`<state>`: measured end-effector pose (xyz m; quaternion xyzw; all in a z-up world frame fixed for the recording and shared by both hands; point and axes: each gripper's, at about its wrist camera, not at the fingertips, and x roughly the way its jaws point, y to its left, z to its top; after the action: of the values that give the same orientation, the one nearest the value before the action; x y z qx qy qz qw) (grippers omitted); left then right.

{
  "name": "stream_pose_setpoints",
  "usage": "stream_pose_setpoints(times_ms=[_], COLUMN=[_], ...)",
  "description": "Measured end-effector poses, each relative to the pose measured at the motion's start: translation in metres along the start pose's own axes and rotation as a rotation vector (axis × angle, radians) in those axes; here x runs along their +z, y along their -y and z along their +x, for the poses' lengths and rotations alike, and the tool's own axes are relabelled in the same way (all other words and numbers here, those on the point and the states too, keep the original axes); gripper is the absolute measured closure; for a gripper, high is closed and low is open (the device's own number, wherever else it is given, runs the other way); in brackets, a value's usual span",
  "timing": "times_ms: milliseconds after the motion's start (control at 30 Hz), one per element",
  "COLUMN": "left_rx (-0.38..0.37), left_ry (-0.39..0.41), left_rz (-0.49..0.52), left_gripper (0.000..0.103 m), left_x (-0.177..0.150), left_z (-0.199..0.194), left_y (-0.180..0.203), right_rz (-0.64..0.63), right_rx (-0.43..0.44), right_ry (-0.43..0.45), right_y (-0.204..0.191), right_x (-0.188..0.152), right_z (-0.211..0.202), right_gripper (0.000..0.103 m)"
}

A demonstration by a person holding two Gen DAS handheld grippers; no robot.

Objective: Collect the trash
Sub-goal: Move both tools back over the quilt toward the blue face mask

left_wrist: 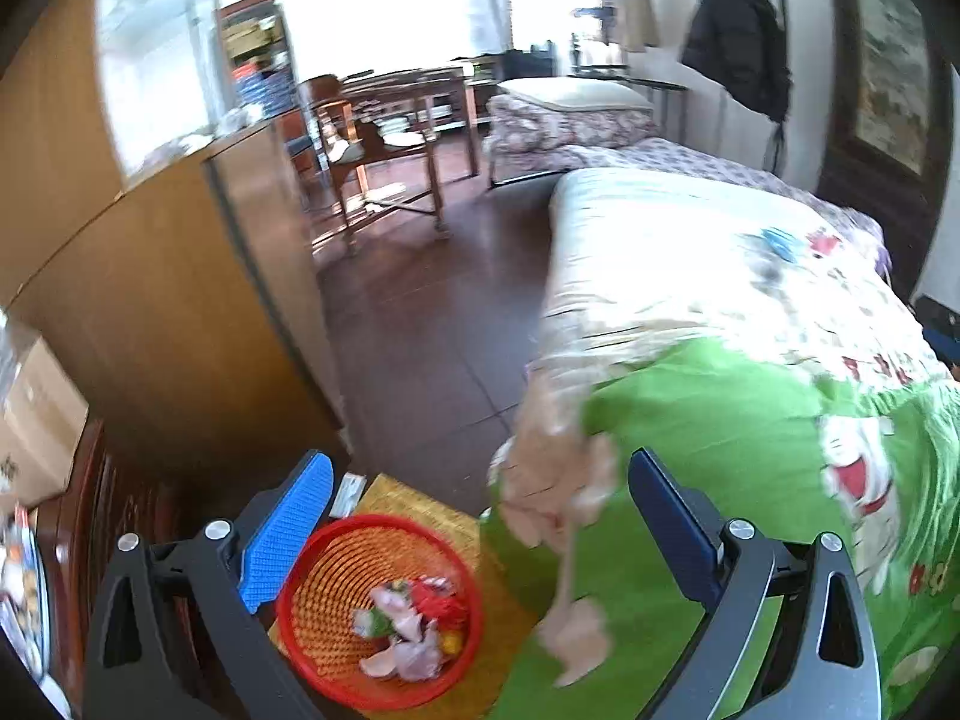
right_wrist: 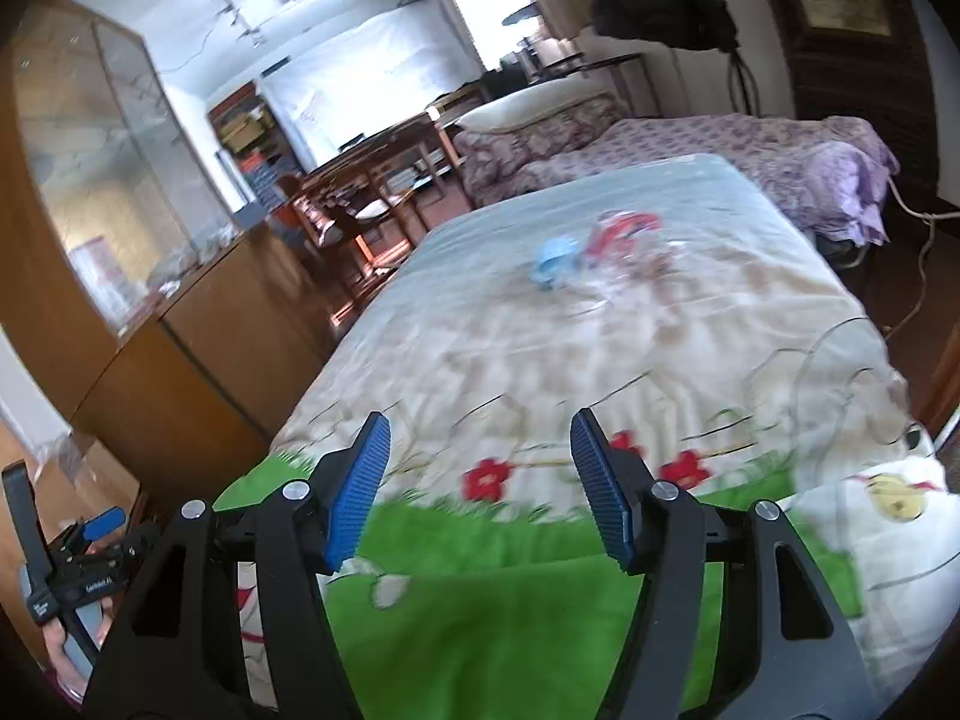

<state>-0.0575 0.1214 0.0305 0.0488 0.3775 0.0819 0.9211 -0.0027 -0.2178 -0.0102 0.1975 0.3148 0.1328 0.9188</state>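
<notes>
A red mesh basket [left_wrist: 312, 576] stands on the floor beside the bed and holds several crumpled wrappers [left_wrist: 414, 630]. My left gripper [left_wrist: 480, 516] is open above it. A blurred pinkish wrapper [left_wrist: 564, 498] hangs in the air between its fingers, touching neither pad, over the bed's green edge. My right gripper [right_wrist: 480, 486] is open and empty over the bed. A light blue wrapper [right_wrist: 555, 261] and a red wrapper [right_wrist: 624, 234] lie on the far part of the bedspread [right_wrist: 540, 348]. They also show blurred in the left wrist view [left_wrist: 780, 243].
A wooden cabinet [left_wrist: 180, 312] stands left of the dark tiled floor [left_wrist: 432, 324]. A yellow mat [left_wrist: 420, 504] lies under the basket. A cardboard box [left_wrist: 36, 414] sits at far left. A table and chairs [left_wrist: 390, 138] stand at the back. A second bed [right_wrist: 690, 150] lies beyond.
</notes>
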Motion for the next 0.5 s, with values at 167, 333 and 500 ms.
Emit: stream_pose_setpoints(times_ms=[167,333,500], left_rx=[-0.023,-0.056,-0.094], left_ry=[0.029,0.069,0.113], left_rz=[0.104,0.189,0.256], left_gripper=[0.006,0.006,0.006], left_x=[0.017,0.035,0.057], left_z=[0.003,0.015,0.034], left_y=[0.048,0.094,0.141], right_rz=[-0.008,-0.005,0.048], right_rx=[-0.026,-0.068,-0.072], right_ry=[0.030,0.057,0.057], right_y=[0.016,0.029,0.046], right_x=[0.009,0.014,0.020], right_z=[-0.003,-0.008,-0.005], right_gripper=[0.038,0.035,0.033])
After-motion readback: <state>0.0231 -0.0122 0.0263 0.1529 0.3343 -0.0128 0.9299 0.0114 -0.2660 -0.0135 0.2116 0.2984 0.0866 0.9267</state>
